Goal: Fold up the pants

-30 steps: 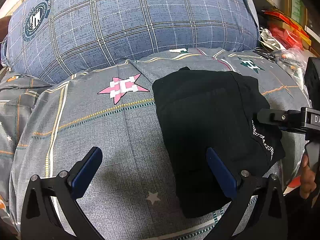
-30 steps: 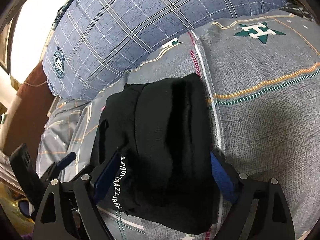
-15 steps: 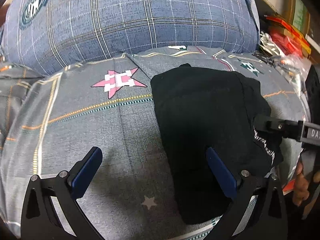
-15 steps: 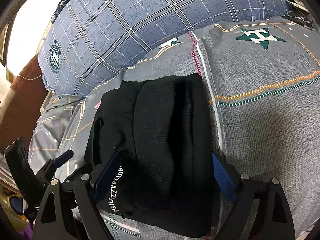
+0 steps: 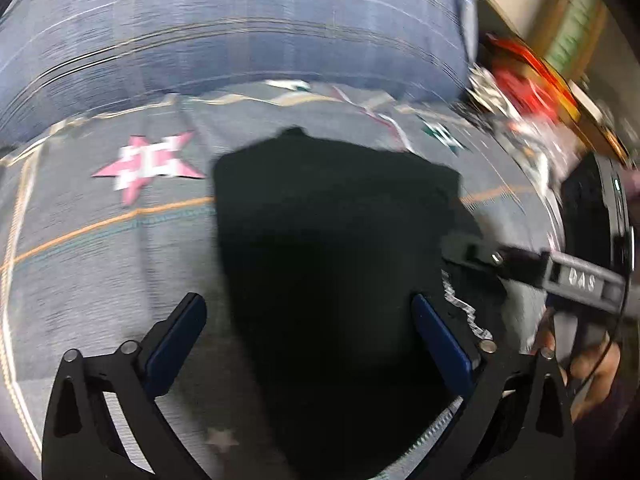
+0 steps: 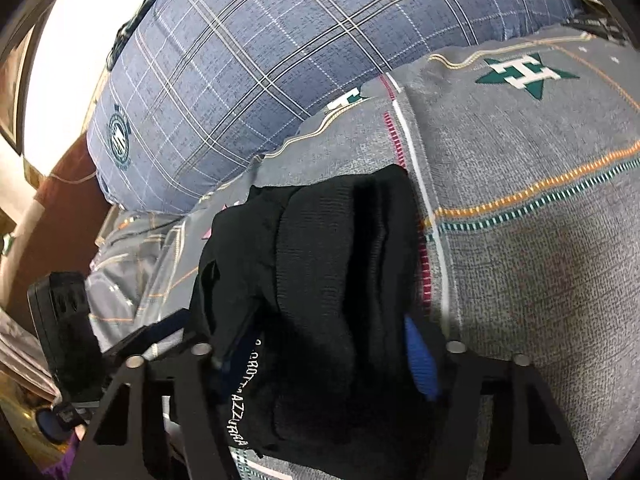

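The left wrist view is strongly smeared by motion blur; the plaid pillow (image 5: 240, 28) and the red clutter (image 5: 524, 76) lose all detail. The right wrist view is sharp. A bright white area (image 6: 76, 52) is overexposed at upper left. Both views bend at the edges, with dark corners.

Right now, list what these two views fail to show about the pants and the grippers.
- Left wrist view: motion blur smears the black pants; the white lettering is unreadable.
- Right wrist view: the pants cover the right gripper pads, so contact is unclear as its jaws close.
- Right wrist view: the left gripper is mostly hidden behind the pants.
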Demonstrator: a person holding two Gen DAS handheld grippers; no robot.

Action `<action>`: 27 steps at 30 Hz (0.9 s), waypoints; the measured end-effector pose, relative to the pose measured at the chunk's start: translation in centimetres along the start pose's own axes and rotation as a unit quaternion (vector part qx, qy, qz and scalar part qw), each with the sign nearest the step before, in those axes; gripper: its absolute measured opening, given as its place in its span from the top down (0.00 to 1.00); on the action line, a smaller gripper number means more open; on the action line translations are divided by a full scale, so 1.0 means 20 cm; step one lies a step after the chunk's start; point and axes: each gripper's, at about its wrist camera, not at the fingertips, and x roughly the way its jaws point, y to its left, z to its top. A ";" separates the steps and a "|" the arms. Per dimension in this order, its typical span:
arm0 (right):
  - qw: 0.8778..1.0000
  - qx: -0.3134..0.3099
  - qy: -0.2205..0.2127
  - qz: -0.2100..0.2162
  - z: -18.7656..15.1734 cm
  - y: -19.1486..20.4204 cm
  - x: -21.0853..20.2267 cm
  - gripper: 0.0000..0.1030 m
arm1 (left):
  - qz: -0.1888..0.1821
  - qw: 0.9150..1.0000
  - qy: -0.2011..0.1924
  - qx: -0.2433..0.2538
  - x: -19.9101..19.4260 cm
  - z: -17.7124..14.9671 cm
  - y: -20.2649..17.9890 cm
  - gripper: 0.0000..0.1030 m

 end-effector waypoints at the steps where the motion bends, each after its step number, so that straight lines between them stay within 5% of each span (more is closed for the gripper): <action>1: 1.000 0.002 0.000 0.003 0.00 0.00 0.00 0.42 | 0.002 1.000 0.005 0.011 0.01 0.00 -0.03 0.07; 5: 1.000 0.003 -0.001 -0.003 0.00 -0.01 0.00 0.47 | 0.007 1.000 0.000 0.020 0.00 -0.01 -0.05 0.13; 11: 1.000 0.003 -0.007 -0.013 0.01 0.01 0.03 0.36 | -0.008 1.000 -0.002 -0.005 -0.01 0.02 0.00 0.27; 18: 0.999 -0.036 -0.033 -0.021 -0.01 0.07 -0.03 0.70 | -0.010 0.999 -0.031 0.000 -0.08 0.01 -0.02 0.51; 27: 0.992 -0.098 -0.076 -0.031 -0.05 0.18 -0.14 0.73 | -0.022 0.997 -0.070 0.009 -0.21 0.03 -0.06 0.58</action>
